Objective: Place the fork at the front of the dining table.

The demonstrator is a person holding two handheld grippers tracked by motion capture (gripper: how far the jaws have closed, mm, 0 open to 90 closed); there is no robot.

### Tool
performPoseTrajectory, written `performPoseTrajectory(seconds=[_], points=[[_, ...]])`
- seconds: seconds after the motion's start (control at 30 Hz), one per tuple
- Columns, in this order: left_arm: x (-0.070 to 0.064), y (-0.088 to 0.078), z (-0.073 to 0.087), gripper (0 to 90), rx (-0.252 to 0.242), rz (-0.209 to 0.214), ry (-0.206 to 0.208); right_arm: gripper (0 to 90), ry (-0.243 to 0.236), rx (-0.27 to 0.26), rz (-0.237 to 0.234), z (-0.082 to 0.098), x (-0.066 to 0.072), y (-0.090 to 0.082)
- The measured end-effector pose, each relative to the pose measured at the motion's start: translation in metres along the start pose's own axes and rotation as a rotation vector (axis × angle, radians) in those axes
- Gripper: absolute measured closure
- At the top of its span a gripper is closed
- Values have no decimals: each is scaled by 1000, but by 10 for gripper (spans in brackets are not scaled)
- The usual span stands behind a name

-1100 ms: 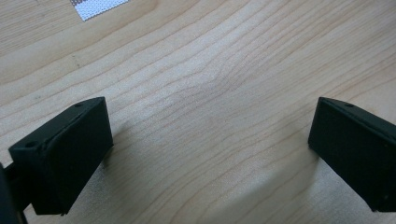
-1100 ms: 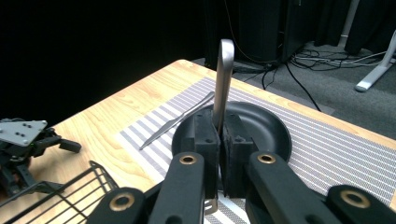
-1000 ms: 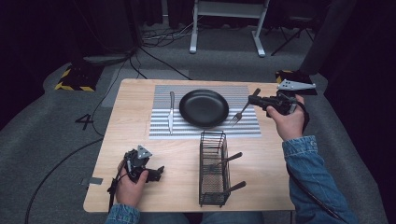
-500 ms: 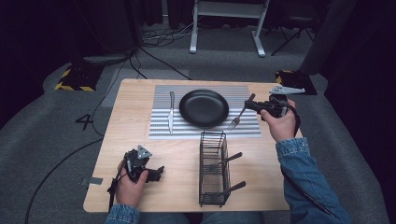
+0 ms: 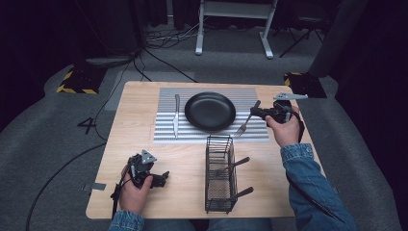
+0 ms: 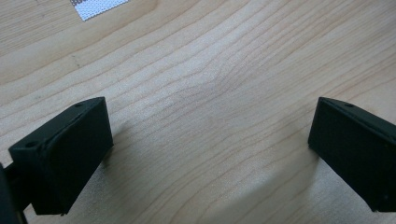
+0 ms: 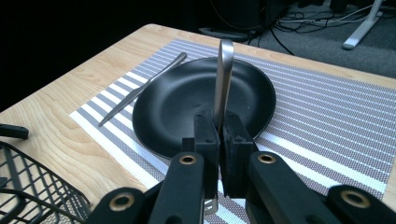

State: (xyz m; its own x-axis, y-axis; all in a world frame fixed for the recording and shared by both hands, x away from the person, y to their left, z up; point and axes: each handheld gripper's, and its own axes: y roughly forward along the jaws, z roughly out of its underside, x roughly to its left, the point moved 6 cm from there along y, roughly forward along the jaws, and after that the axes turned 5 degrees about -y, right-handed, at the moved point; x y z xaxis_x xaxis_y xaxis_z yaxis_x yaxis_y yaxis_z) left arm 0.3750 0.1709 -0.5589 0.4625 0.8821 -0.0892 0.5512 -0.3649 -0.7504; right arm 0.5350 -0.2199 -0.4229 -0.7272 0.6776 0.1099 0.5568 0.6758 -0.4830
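Observation:
A silver fork [image 5: 244, 125] is clamped in my right gripper [image 5: 255, 114], which is shut on its handle just right of the black plate [image 5: 210, 111]. The fork slants, tines down toward the striped placemat [image 5: 250, 133]. In the right gripper view the fork [image 7: 224, 70] rises from between the closed jaws of my right gripper [image 7: 218, 126], in front of the plate [image 7: 187, 102]. A knife [image 5: 176, 115] lies left of the plate. My left gripper [image 5: 162, 178] rests low at the front left, open, and between the jaws of my left gripper [image 6: 210, 140] there is bare wood.
A black wire basket [image 5: 219, 173] stands at the table's front centre with two dark-handled utensils sticking out to its right. The basket's corner [image 7: 32, 186] shows in the right gripper view, and so does the knife [image 7: 140, 91]. Dark floor with cables surrounds the wooden table [image 5: 139, 130].
My right hand has come down and slightly nearer with the fork, bringing its tines close to the placemat right of the plate. The left hand has stayed put.

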Motion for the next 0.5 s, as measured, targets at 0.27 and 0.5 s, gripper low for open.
performPoseTrajectory(seconds=[0.27,0.5], points=[[0,0,0,0,0,0,0,873,8,15,-5,5,-1,8],[0,0,0,0,0,0,0,873,13,17,-10,8,1,13]])
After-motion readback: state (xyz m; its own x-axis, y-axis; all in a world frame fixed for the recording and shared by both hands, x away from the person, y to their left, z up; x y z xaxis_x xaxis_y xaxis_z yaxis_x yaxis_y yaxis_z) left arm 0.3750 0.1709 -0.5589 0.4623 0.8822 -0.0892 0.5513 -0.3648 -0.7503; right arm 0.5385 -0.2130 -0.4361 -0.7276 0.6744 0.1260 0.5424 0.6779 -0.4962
